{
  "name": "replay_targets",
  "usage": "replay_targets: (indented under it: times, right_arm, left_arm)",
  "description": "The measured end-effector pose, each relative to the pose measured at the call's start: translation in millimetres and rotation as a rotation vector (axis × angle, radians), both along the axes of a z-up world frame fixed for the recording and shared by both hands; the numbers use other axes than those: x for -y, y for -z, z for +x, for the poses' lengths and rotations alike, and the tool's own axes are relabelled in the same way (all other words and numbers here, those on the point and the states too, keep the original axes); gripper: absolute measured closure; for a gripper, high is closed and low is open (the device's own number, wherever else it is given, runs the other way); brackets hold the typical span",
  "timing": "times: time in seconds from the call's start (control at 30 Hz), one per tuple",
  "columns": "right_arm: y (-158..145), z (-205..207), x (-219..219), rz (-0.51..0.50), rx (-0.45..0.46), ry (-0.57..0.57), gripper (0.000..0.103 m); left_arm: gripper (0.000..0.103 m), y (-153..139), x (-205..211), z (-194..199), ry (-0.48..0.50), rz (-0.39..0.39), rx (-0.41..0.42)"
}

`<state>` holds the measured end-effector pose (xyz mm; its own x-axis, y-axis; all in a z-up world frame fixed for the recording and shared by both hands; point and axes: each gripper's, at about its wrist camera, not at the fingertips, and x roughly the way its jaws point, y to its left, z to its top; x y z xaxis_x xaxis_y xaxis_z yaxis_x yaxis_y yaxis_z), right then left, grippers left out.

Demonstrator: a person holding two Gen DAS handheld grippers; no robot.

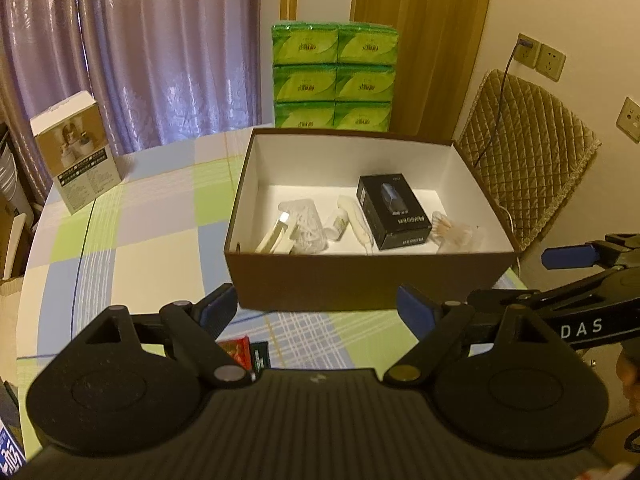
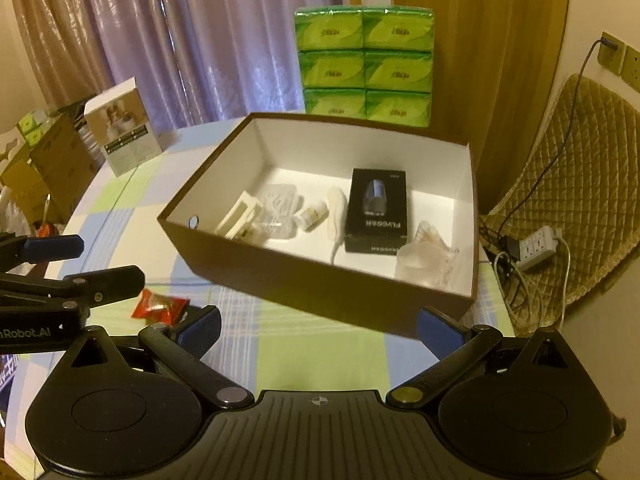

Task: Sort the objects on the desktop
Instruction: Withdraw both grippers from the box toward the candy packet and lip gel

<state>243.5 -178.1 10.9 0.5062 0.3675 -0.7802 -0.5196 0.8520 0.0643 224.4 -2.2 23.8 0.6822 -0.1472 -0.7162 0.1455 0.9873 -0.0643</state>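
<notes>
Flanking the brown box (image 2: 320,284), a red snack packet (image 2: 160,305) lies just beside it.

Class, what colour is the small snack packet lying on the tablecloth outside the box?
Red, the snack packet shows best in the right wrist view.
</notes>
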Motion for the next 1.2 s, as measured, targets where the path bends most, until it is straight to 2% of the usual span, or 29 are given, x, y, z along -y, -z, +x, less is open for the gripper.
replay_targets:
  times: [0.53, 0.87, 1.2]
  right_arm:
    - [29, -18, -1, 0.000, -0.102, -0.022, 0.002]
    - [56, -30, -24, -0.007, -0.170, -0.079, 0.002]
    - [80, -35, -53, -0.014, -0.202, -0.125, 0.002]
  left_arm:
    - [0.019, 41, -20, -37, -0.031, 0.010, -0.103]
    - [0.019, 54, -44, -48, -0.092, 0.022, -0.143]
    - [0.019, 71, -71, -46, -0.146, 0.025, -0.189]
